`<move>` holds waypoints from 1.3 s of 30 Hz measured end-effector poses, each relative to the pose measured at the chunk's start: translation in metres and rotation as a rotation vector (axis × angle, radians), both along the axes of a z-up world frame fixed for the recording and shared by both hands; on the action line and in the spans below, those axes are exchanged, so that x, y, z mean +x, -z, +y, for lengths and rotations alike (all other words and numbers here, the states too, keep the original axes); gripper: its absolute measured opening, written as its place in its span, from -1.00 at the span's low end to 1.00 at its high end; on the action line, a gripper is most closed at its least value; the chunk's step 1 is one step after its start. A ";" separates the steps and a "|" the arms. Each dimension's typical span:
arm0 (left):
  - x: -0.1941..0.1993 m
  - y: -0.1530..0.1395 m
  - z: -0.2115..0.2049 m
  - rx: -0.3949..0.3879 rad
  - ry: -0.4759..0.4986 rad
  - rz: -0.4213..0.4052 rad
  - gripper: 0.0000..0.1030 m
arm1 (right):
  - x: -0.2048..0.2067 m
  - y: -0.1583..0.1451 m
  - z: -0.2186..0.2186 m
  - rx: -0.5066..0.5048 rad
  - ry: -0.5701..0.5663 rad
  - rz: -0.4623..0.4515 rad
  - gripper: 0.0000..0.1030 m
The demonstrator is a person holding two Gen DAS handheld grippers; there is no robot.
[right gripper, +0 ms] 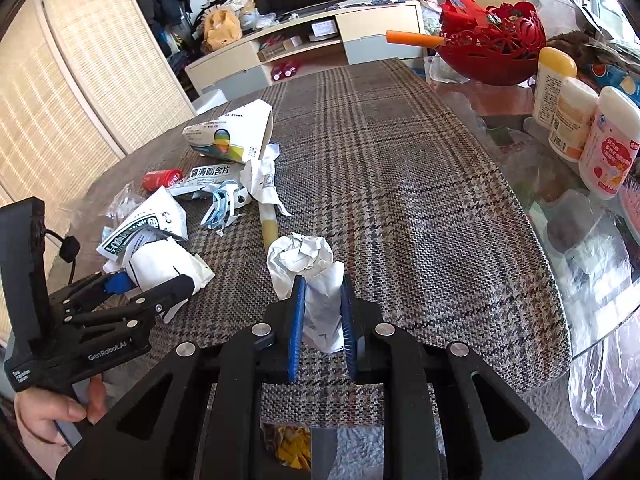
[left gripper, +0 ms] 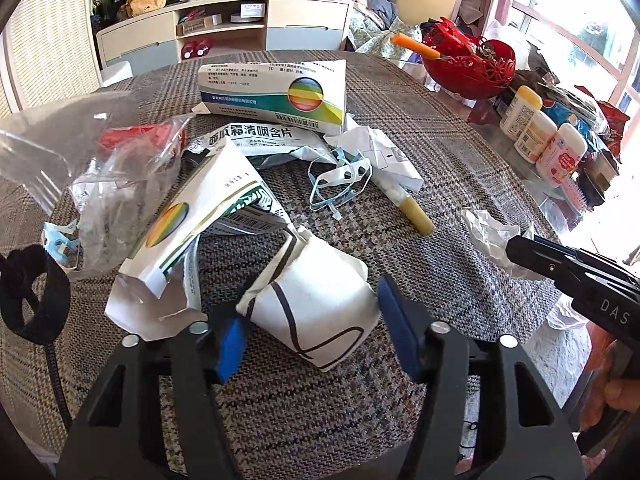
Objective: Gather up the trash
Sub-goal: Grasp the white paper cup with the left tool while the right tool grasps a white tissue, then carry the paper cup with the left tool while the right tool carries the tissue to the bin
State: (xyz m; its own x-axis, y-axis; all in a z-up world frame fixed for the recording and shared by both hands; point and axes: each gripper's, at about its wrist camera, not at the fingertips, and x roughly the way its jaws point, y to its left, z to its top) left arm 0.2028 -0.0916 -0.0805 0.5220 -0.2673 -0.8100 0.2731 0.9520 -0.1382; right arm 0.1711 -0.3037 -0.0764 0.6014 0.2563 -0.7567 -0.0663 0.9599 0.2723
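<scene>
While a crumpled white paper (right gripper: 306,264) is clamped between the blue pads of the right tongs (right gripper: 322,320), its bunched top sticking out beyond the tips, a crushed white paper cup (left gripper: 316,300) with dark curved lines is bracketed by the left tongs (left gripper: 316,336). The left jaws are set close around the cup, one pad at each side; whether the pads actually press on it cannot be told. The cup is seen lying on its side on the checked cloth (right gripper: 400,184).

Just beyond the left tongs, a heap of litter is spread out: a torn white carton (left gripper: 180,232) with a rainbow disc touching the cup's far side, a clear plastic bag (left gripper: 112,184) further left, a second medicine box (left gripper: 276,96) standing well beyond, and blue-and-white strips (left gripper: 340,180) between them. A small yellow-tipped tube (left gripper: 416,216) is seen ahead, between the two tongs.

Far past the right tongs, at the table's edge, a red openwork bowl (right gripper: 492,48) and three white bottles (right gripper: 576,116) are placed.
</scene>
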 end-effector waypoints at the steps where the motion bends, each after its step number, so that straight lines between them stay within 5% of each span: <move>1: -0.001 0.000 -0.002 0.008 0.002 -0.004 0.02 | 0.000 0.001 0.000 0.001 -0.001 0.001 -0.64; 11: -0.033 -0.008 0.003 0.012 0.010 -0.022 -0.11 | -0.026 -0.003 0.008 -0.024 -0.025 -0.020 -0.63; 24: -0.143 -0.026 0.033 0.001 -0.021 -0.055 -0.11 | -0.118 0.002 0.031 -0.022 -0.093 -0.023 -0.63; 39: -0.210 0.046 0.050 -0.026 -0.046 0.074 -0.11 | -0.157 0.062 0.070 -0.012 -0.170 0.091 -0.63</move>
